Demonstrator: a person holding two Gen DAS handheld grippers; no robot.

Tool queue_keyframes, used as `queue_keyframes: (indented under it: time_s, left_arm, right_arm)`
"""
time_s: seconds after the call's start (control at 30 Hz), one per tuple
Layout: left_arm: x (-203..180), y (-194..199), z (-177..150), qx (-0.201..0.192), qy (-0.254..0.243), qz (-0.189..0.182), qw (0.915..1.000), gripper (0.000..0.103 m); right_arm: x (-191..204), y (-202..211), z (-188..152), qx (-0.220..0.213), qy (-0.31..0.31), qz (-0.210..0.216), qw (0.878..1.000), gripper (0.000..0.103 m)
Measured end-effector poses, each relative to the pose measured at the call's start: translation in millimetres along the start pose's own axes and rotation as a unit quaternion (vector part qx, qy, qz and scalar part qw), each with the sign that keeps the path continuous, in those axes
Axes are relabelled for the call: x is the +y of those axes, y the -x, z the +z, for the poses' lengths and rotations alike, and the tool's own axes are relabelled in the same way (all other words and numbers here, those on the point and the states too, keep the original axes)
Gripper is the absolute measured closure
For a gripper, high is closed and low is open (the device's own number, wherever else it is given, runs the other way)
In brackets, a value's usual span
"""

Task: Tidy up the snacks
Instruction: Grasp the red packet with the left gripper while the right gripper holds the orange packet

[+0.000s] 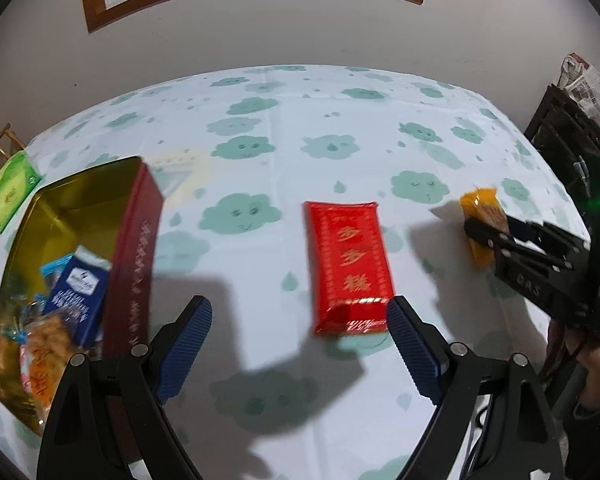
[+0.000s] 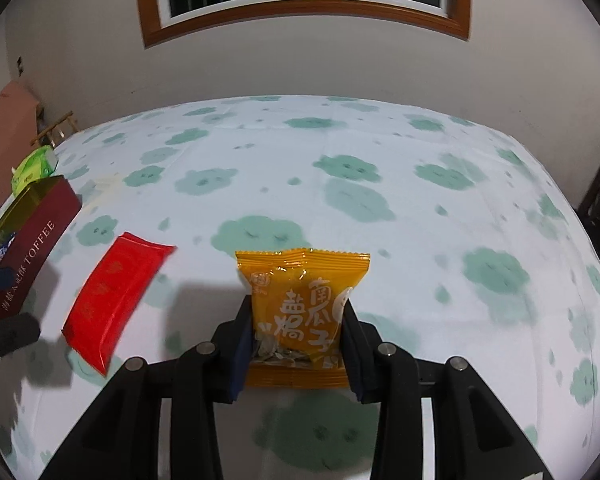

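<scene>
Partly filled already, the gold-lined maroon toffee tin (image 1: 134, 248) awaits the orange foil seed packet (image 2: 300, 304), clamped by the right gripper (image 2: 296, 344), and the glossy red snack packet (image 1: 350, 266) on the surface (image 1: 260, 140); the left gripper (image 1: 300, 344) is spread wide.

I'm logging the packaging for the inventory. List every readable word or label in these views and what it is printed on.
"TOFFEE": side of the dark red tin, after Chinese characters too blurred to read.
"南瓜子": orange packet held in the right gripper; its other characters are uncertain.
Gold characters on the red packet: blurred.
Blue packet in the tin: unreadable.
Green box: unreadable.
</scene>
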State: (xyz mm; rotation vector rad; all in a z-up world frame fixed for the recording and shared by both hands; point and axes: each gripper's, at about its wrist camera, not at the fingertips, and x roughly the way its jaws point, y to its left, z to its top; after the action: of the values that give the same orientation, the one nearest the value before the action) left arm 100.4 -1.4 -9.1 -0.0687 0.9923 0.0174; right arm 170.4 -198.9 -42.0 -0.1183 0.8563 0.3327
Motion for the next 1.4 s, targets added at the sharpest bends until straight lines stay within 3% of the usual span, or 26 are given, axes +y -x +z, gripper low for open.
queue_keyframes:
  time_s: [0.17,0.53,0.73,0.93,1.1,1.4]
  left_arm:
    - [-8,-15,9,0.008,0.005,-0.018,0.9998,0.016]
    - [-29,-46,21,0.019,-0.019,-0.011,0.9996,0.017]
    - [-33,-62,23,0.031,-0.015,-0.007,0.9994,0.023]
    - [-31,-65,26,0.027,-0.015,0.002,0.9995,0.038]
    - [-34,-62,26,0.022,-0.027,0.004,0.9994,0.061]
    - [-31,-56,21,0.023,-0.026,0.008,0.9994,0.063]
  right_arm:
    - [-10,8,-9,-0.001,-0.008,-0.007,1.0,0.064]
    - [-10,3,-12,0.006,-0.005,-0.011,1.0,0.064]
    - [-12,3,-12,0.009,-0.01,-0.005,1.0,0.063]
    - [-11,2,-11,0.011,-0.01,-0.005,1.0,0.063]
    - [-11,2,-11,0.011,-0.01,-0.005,1.0,0.062]
    - [-10,2,-11,0.012,-0.006,-0.009,1.0,0.062]
